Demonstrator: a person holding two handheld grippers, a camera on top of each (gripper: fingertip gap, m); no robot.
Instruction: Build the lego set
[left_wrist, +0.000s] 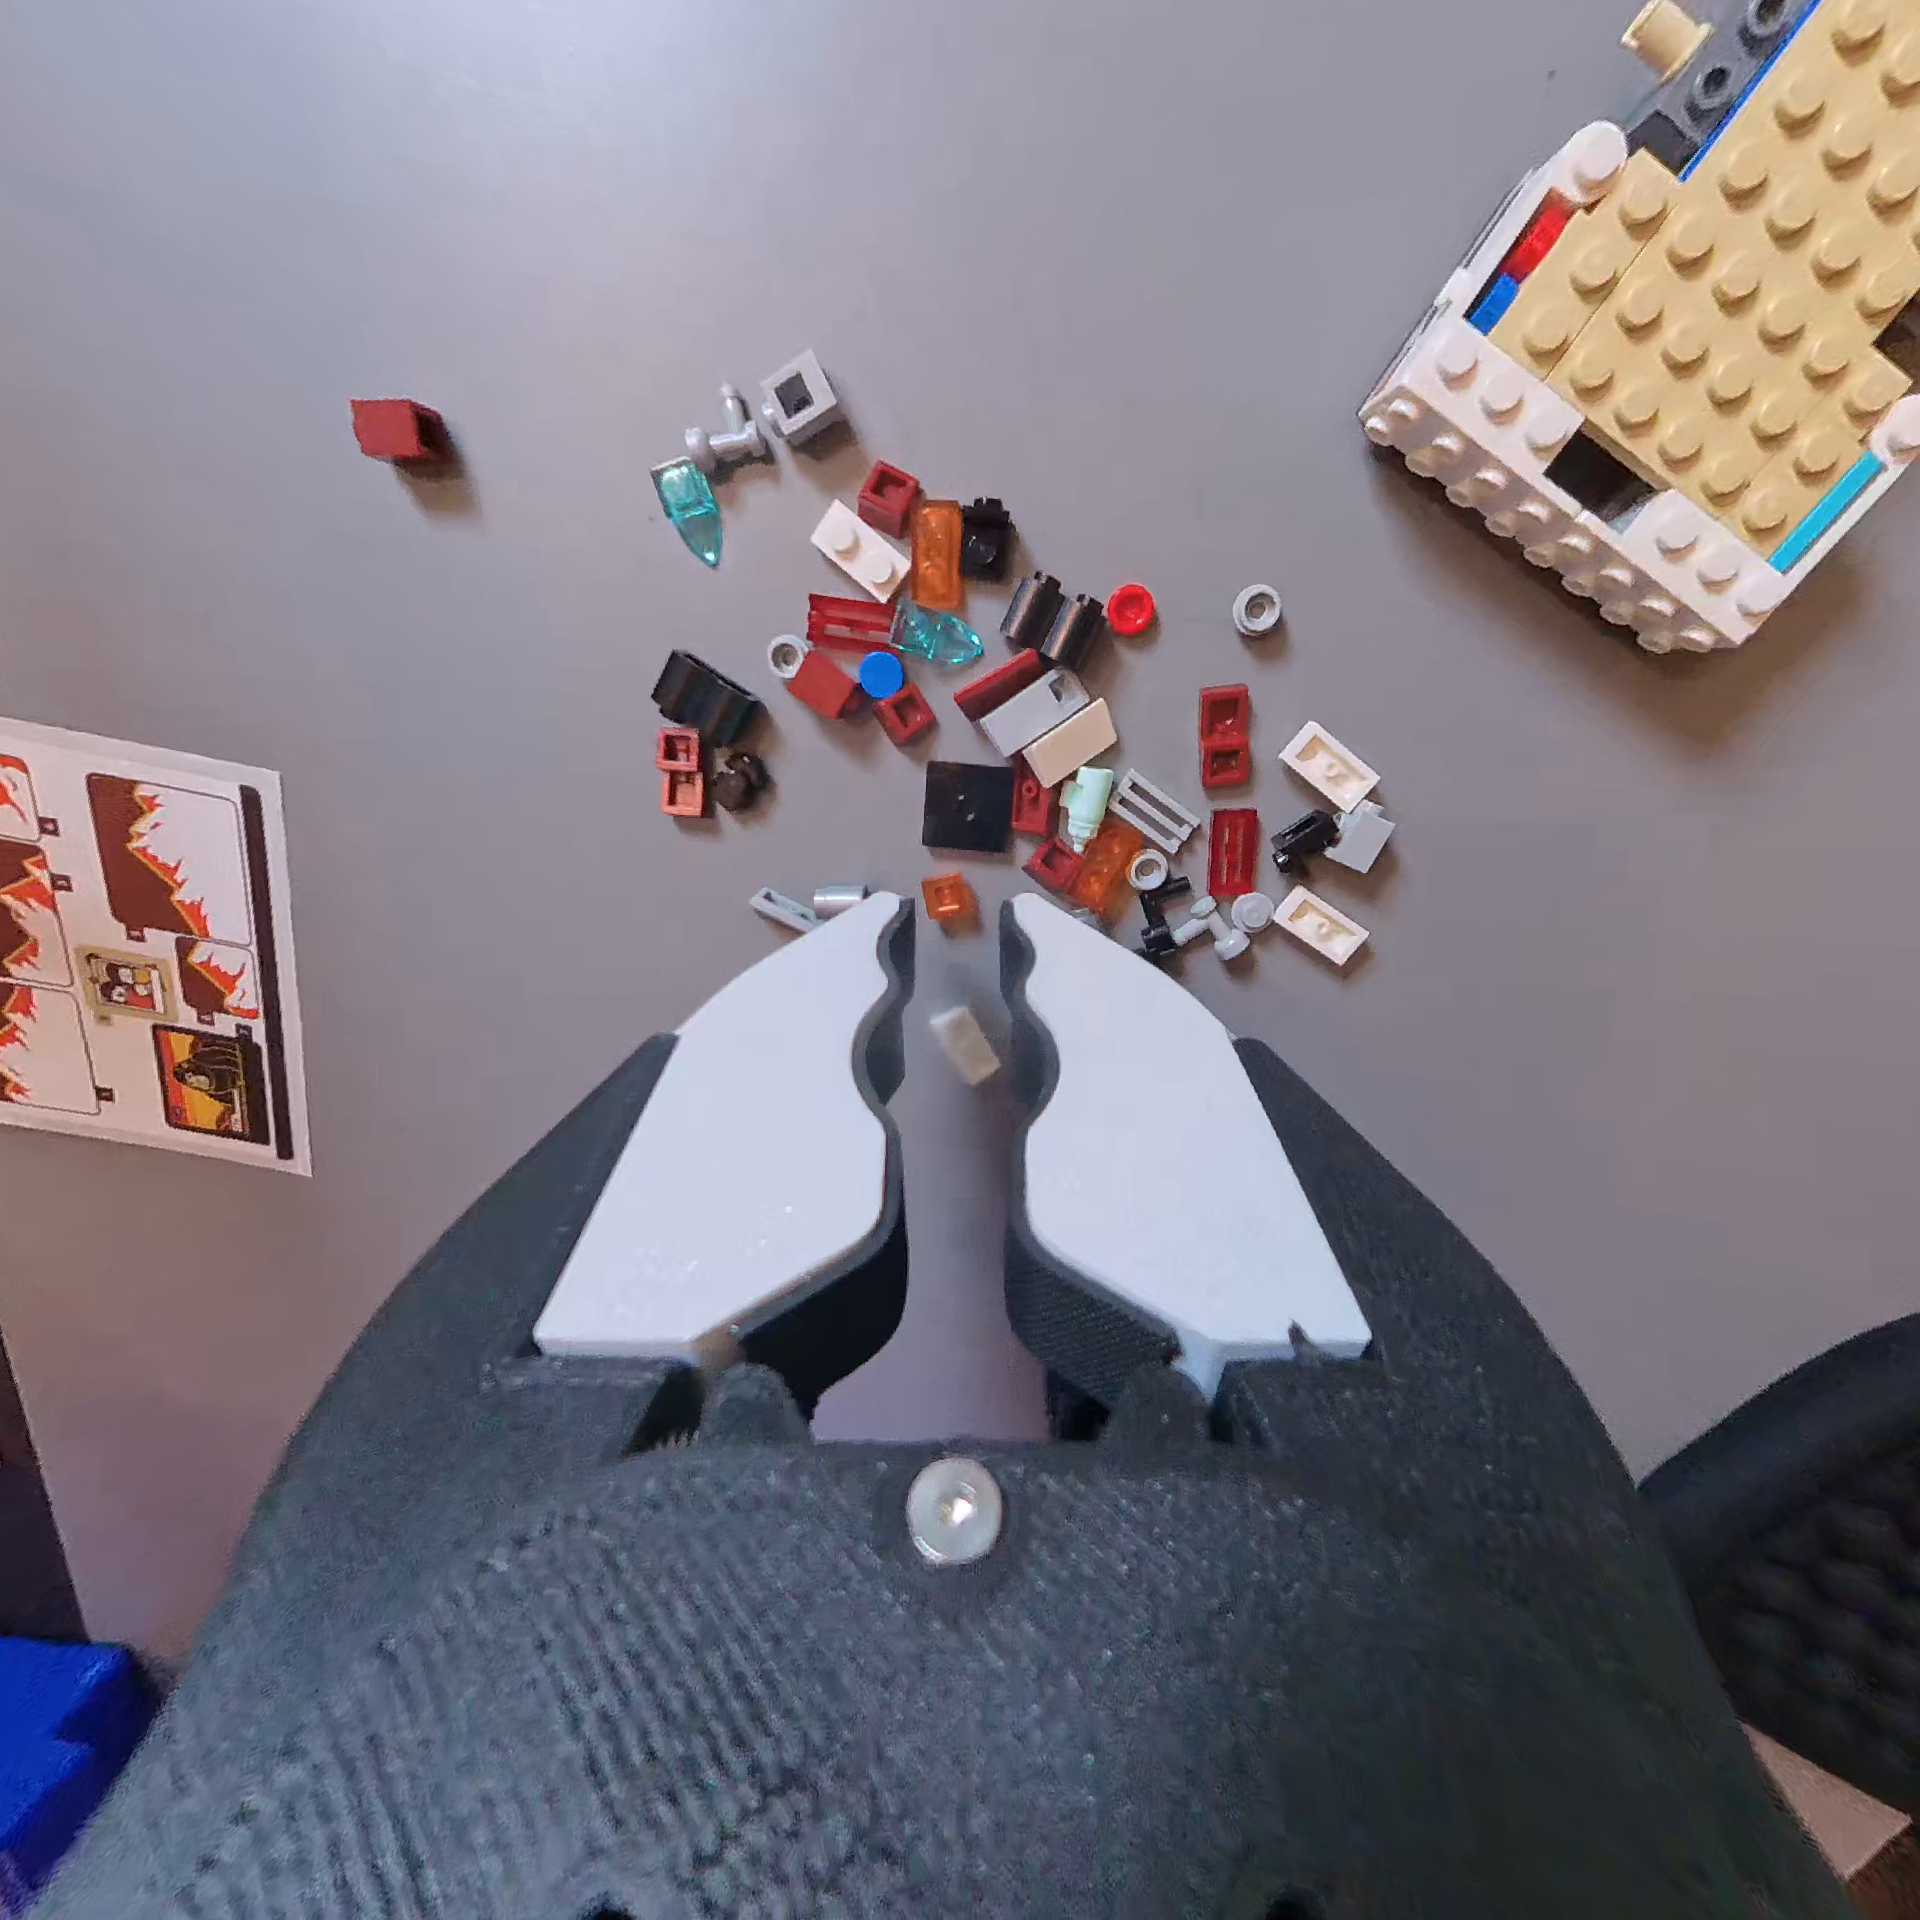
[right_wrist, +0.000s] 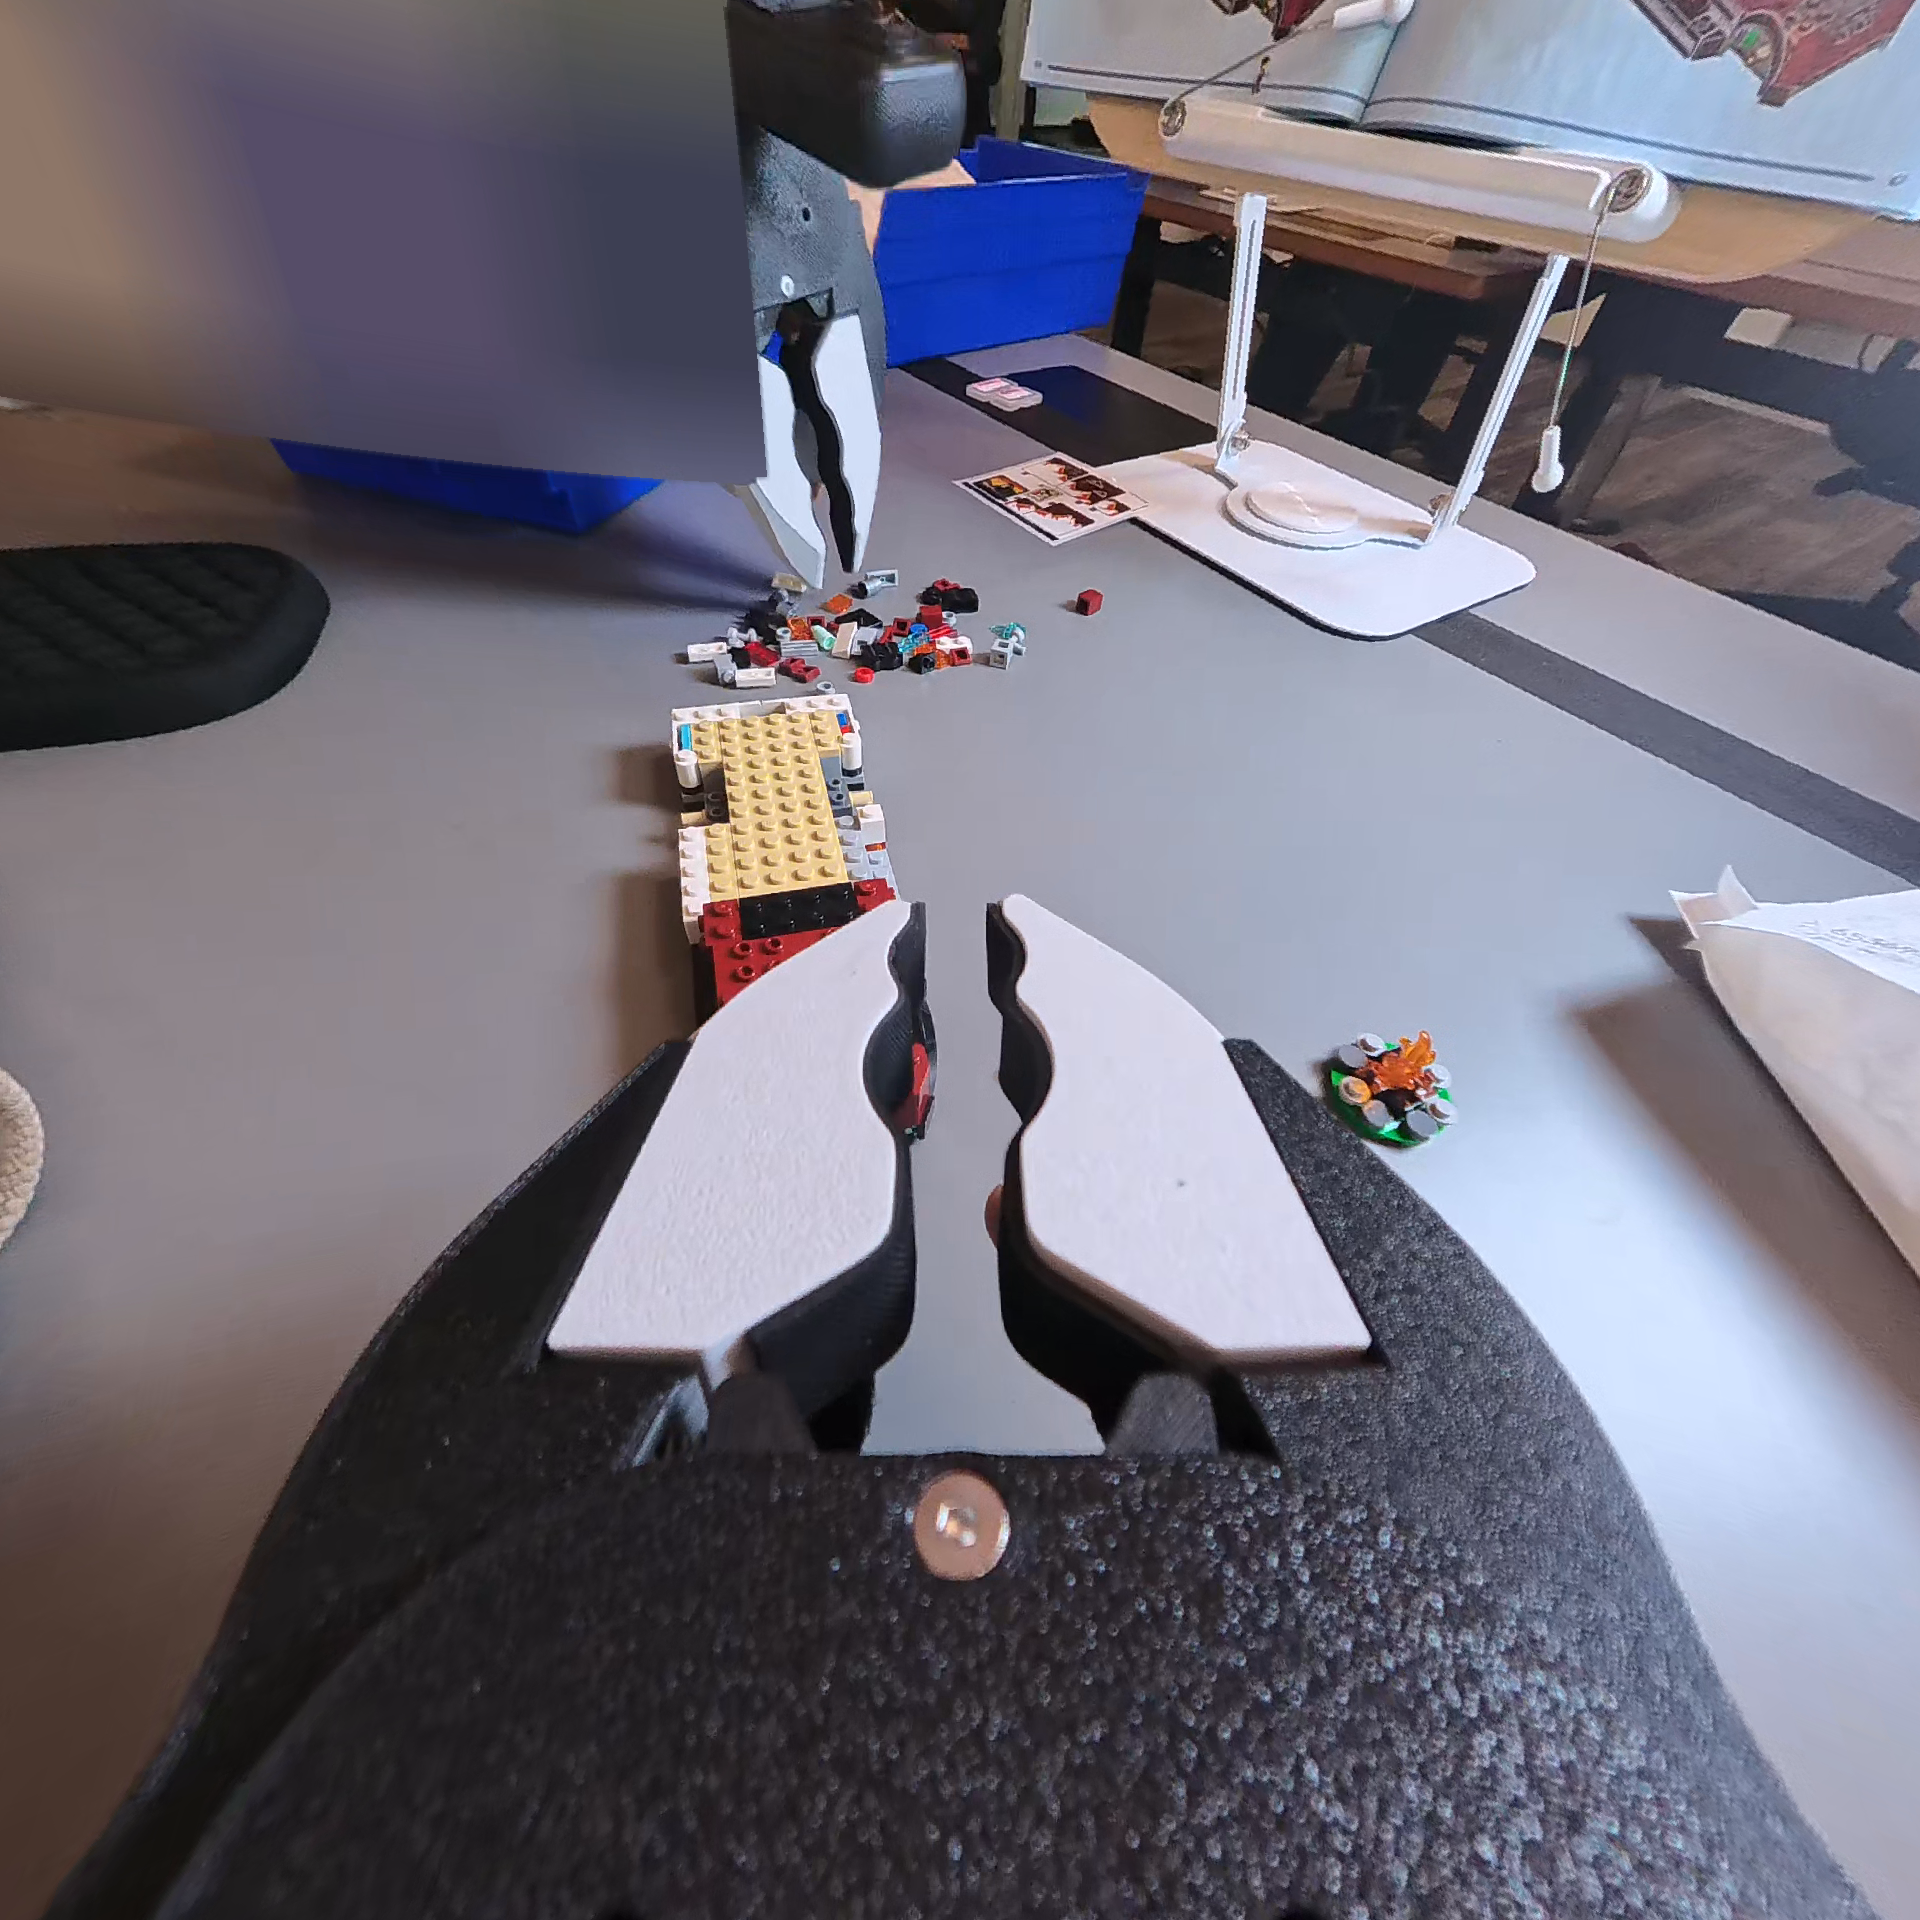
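My left gripper (left_wrist: 956, 909) hangs over the near edge of a pile of small loose bricks (left_wrist: 987, 707) on the grey table (left_wrist: 416, 260). Its jaws stand a little apart. A small white brick (left_wrist: 964, 1044), blurred, sits between the pads with a gap on its left side, so it is not pressed. A small orange plate (left_wrist: 948, 899) lies just past the tips. My right gripper (right_wrist: 956, 914) is narrowly open beside the near dark red end of a tan, white and red brick model (right_wrist: 774, 821). A dark red bit (right_wrist: 920, 1081) shows against its left pad; the right pad is clear of it.
The model also shows at the top right of the left wrist view (left_wrist: 1714, 312). A sticker sheet (left_wrist: 135, 935) and a lone dark red brick (left_wrist: 398, 428) lie left of the pile. A small campfire build (right_wrist: 1392, 1086), a paper bag (right_wrist: 1829, 1029), a white stand (right_wrist: 1340, 540), blue bins (right_wrist: 1008, 244) and a black pad (right_wrist: 135, 634) ring the work area. Tip to tip, the grippers are about 30 cm apart.
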